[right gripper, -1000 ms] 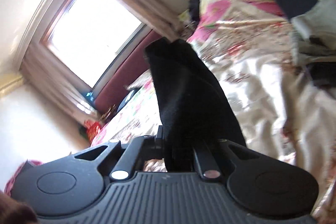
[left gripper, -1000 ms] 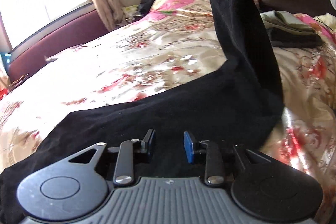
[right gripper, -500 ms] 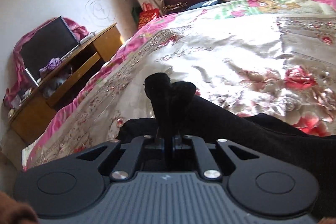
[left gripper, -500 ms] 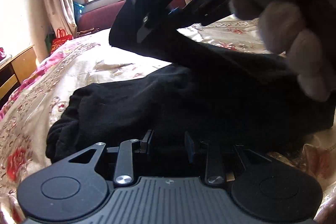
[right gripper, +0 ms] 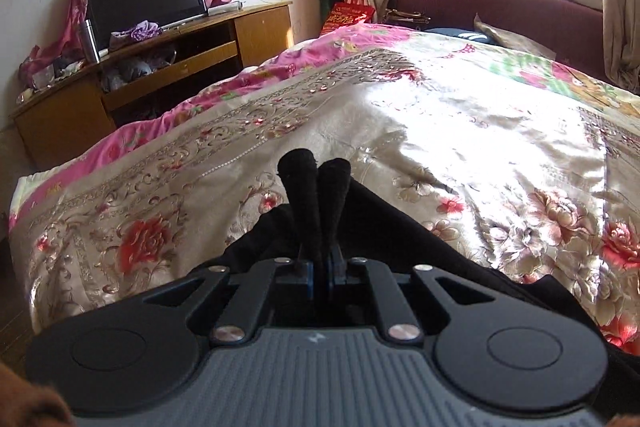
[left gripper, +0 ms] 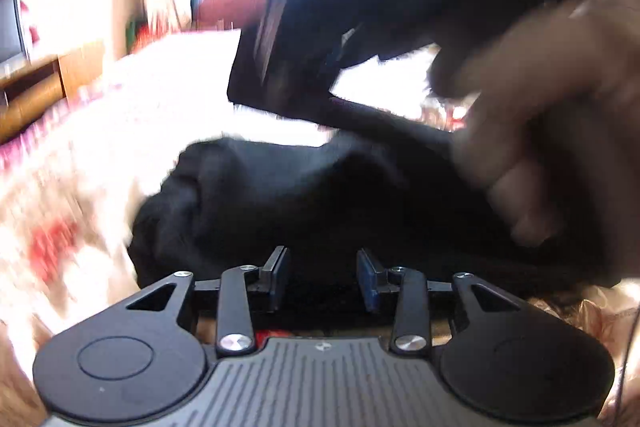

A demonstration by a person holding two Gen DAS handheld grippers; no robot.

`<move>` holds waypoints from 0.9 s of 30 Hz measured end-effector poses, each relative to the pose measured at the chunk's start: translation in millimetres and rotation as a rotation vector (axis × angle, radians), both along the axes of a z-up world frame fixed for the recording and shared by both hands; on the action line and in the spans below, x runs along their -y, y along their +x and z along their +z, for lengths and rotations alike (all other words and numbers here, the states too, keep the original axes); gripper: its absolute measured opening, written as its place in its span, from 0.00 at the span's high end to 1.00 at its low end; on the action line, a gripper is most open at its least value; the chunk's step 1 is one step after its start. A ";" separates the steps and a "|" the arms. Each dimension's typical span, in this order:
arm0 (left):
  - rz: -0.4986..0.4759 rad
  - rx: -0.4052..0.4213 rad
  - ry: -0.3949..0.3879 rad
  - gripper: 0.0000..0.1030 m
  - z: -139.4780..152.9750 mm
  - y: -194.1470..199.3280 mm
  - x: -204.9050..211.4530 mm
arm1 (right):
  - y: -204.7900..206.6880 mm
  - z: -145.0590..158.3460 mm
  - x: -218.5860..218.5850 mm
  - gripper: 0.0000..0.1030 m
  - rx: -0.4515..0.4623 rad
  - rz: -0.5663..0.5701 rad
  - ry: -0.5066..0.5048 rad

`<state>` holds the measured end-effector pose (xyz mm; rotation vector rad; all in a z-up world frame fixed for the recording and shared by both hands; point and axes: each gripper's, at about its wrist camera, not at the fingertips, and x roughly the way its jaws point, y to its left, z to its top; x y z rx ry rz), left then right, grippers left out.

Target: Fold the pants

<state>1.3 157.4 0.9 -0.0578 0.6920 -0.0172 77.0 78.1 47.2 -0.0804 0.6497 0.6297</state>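
The right hand-held gripper (right gripper: 320, 267) pinches a fold of the soft black pants (left gripper: 320, 195). The left hand-held gripper (left gripper: 323, 273) is spread, with the pants just ahead on the flowery bed (right gripper: 500, 131).

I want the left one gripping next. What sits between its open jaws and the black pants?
Nothing visible: the left gripper hangs open right over the pants. The right gripper and hand work above them.
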 end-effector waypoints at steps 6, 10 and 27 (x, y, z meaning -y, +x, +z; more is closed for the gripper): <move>0.032 -0.065 -0.106 0.50 -12.4 16.4 -14.4 | -11.3 21.9 -25.3 0.92 0.070 0.082 -0.018; 0.050 -0.043 -0.081 0.50 -11.1 8.5 -20.3 | -7.0 -8.6 -60.9 0.92 0.006 0.145 -0.090; 0.126 0.008 0.035 0.49 14.3 -46.6 -27.8 | 8.6 -1.0 5.0 0.67 -0.138 0.121 0.107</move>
